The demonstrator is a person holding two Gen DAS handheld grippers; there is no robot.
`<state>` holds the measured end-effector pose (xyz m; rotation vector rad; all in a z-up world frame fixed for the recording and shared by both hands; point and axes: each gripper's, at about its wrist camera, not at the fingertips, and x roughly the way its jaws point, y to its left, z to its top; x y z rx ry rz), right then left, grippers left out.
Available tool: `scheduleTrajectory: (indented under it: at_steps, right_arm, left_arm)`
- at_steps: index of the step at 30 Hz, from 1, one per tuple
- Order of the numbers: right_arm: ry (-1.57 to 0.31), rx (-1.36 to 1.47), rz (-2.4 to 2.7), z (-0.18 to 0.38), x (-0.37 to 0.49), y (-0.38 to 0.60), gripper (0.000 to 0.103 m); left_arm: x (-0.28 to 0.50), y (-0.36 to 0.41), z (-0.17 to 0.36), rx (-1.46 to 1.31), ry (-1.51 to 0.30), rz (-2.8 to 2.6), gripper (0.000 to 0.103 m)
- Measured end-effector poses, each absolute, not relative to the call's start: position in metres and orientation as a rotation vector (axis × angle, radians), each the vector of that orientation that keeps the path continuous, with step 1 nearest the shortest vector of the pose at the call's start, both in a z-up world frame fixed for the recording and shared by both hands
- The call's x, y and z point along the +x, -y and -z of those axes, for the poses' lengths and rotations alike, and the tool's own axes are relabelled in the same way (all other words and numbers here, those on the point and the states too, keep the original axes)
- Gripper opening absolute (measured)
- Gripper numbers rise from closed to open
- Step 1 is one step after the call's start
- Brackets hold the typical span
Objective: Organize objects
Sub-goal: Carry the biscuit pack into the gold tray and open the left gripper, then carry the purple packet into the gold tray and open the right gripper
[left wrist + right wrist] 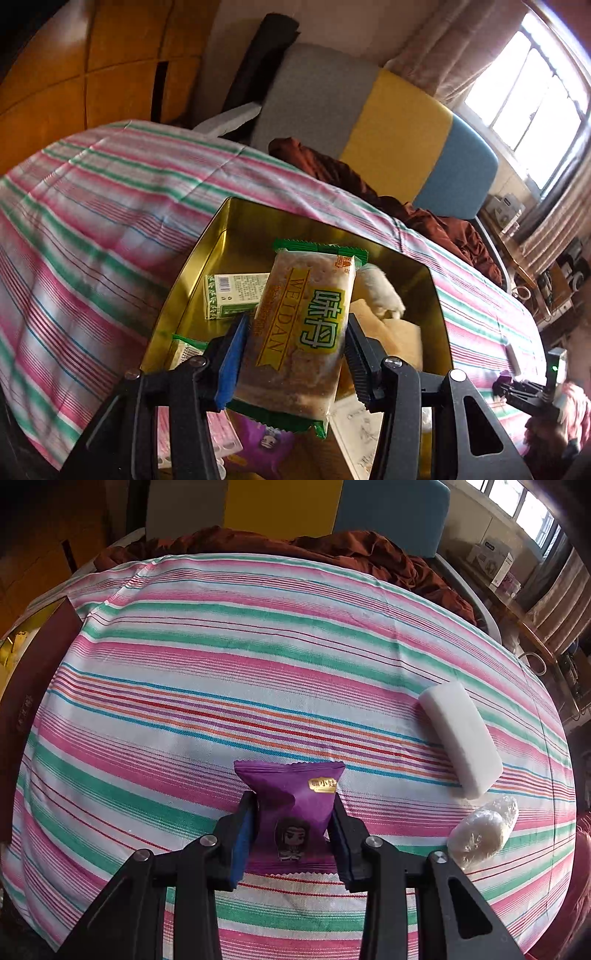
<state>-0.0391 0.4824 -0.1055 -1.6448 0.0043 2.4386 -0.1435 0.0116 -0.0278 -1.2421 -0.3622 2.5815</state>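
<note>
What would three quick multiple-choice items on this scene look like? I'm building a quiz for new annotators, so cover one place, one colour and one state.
1. Where does the WEIDAN snack pack hang?
A. Over the gold tin
B. On the window sill
C. Under the blanket

2. What colour is the wrapper held by the right gripper?
A. Orange
B. Purple
C. Black

3. How do the jaws of the left gripper stand?
A. Wide open, nothing between them
B. Out of view
C. Closed on the snack pack

Answers:
1. A, the gold tin spreads right behind and below the pack.
2. B, the purple packet sits between the jaws above the striped sheet.
3. C, both pads press on the pack's sides.
</note>
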Motion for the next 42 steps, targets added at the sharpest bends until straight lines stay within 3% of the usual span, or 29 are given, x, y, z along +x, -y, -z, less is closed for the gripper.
scheduleTrajectory:
  at_steps: [10,17,27,37,42]
  right_arm:
    - [0.021,-1.643,-2.436,0.105,-0.037,-0.478,0.037]
    - [0.027,-1.645,-2.426,0.107,-0.040,-0.477,0.037]
    - [-0.054,-1.668,-2.404,0.100,-0.040,-0.460,0.037]
    - [-0.217,-1.642,-2.615,0.065,-0.056,-0.390,0.037]
    - [-0.211,-1.610,-2.766,0.035,-0.072,-0.332,0.037]
  left_arm:
    - [-0.156,-0.012,0.049,-1.337,0.420,-2.566,0.055]
    - [-0.129,-0.013,0.034,-1.264,0.323,-2.631,0.057]
    - [-0.072,-0.031,0.004,-1.060,0.026,-2.701,0.064]
    - [-0.048,-0.031,-0.004,-1.002,-0.035,-2.696,0.065]
    - [-0.044,-0.023,0.002,-1.026,-0.008,-2.696,0.066]
